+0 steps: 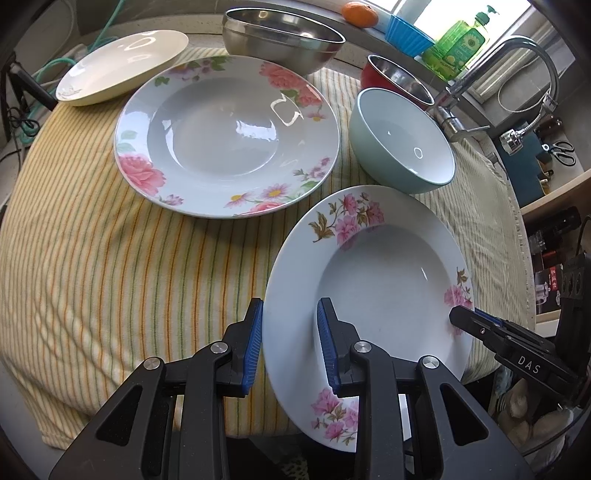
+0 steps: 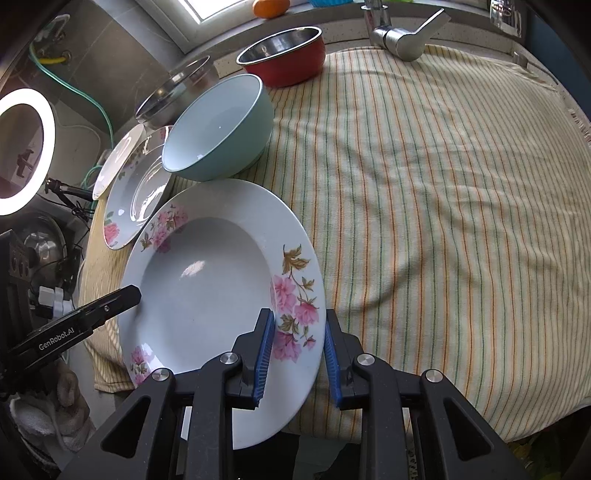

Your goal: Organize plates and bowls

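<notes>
We count three plates, four bowls on striped cloth [image 1: 110, 258], left gripper [image 1: 290, 347] and right gripper [image 2: 299, 354] each clamping near-edge floral plate [image 1: 388, 280] rim.

The floral plate [image 2: 207, 295] and the larger floral plate [image 1: 225, 136] look like glossy glazed ceramic, as do the cream plate [image 1: 122, 70] and the teal bowl [image 1: 402, 144]. The steel bowl [image 1: 280, 35] is brushed metal; the red bowl [image 2: 288, 55] is shiny metal inside. The striped cloth [image 2: 443, 221] is matt, woven and wrinkled, and the pads [image 2: 264, 354] are ribbed blue rubber or plastic on matt black plastic.
</notes>
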`<action>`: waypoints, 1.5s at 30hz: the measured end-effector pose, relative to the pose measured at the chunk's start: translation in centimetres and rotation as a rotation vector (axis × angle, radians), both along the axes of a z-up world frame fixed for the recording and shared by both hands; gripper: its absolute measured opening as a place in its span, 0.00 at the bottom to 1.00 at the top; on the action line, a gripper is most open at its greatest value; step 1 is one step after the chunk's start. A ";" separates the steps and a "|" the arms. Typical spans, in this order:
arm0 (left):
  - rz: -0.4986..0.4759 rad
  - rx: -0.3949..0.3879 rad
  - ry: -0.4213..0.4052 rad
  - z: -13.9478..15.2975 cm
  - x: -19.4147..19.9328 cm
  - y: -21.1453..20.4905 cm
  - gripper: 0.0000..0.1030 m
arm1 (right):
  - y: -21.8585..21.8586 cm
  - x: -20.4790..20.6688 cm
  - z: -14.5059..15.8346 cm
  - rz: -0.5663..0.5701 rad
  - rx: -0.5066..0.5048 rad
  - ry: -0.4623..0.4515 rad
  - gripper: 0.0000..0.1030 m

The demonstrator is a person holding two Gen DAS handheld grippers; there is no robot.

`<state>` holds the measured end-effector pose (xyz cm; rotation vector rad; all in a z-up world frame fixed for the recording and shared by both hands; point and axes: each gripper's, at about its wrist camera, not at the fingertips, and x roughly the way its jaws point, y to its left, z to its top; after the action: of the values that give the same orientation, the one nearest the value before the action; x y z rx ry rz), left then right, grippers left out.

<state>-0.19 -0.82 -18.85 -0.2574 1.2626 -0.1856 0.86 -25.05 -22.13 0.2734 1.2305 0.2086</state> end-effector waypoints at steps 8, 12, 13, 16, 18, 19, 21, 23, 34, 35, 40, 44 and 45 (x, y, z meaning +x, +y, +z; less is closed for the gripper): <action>-0.010 0.010 -0.001 -0.4 0.0 -0.2 0.27 | 0.2 0.3 -0.1 0.004 -0.012 -0.005 0.23; -0.023 0.015 -0.005 -0.5 0.1 -0.3 0.26 | 0.3 0.3 -0.1 0.011 -0.019 -0.011 0.23; -0.026 0.015 -0.006 -0.5 0.1 -0.3 0.26 | 0.3 0.3 -0.1 0.011 -0.018 -0.011 0.23; -0.036 0.018 -0.010 -0.5 0.2 -0.4 0.26 | 0.2 0.3 -0.2 0.011 -0.017 -0.009 0.23; -0.042 0.015 -0.009 -0.5 0.2 -0.4 0.26 | 0.3 0.4 -0.2 0.012 -0.019 -0.008 0.24; -0.046 0.015 -0.008 -0.5 0.3 -0.4 0.26 | 0.4 0.4 -0.2 0.016 -0.022 -0.005 0.26; -0.051 0.017 -0.008 -0.6 0.3 -0.5 0.26 | 0.7 0.3 -0.2 0.020 -0.040 -0.011 0.26; -0.057 0.020 -0.007 -0.6 0.4 -0.6 0.26 | 0.7 0.4 -0.2 0.019 -0.041 -0.008 0.26; -0.072 0.013 -0.017 0.3 0.2 0.0 0.27 | 0.7 0.3 0.4 0.010 -0.043 -0.009 0.31; -0.071 0.013 -0.020 0.4 0.1 0.2 0.27 | 0.7 0.3 0.6 0.009 -0.047 -0.014 0.31; -0.055 0.005 -0.033 1.3 0.0 1.6 0.27 | 0.4 0.0 2.3 -0.001 -0.068 -0.059 0.31; -0.033 0.002 -0.050 2.2 0.0 3.1 0.27 | 0.4 -0.1 4.0 -0.015 -0.074 -0.101 0.31; -0.026 0.000 -0.052 2.4 0.0 3.5 0.27 | 0.6 -0.1 4.3 -0.016 -0.061 -0.108 0.31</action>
<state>-0.16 2.68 -16.49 -0.2344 1.2149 -0.2134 0.74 -24.48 -17.84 0.2162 1.1252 0.1692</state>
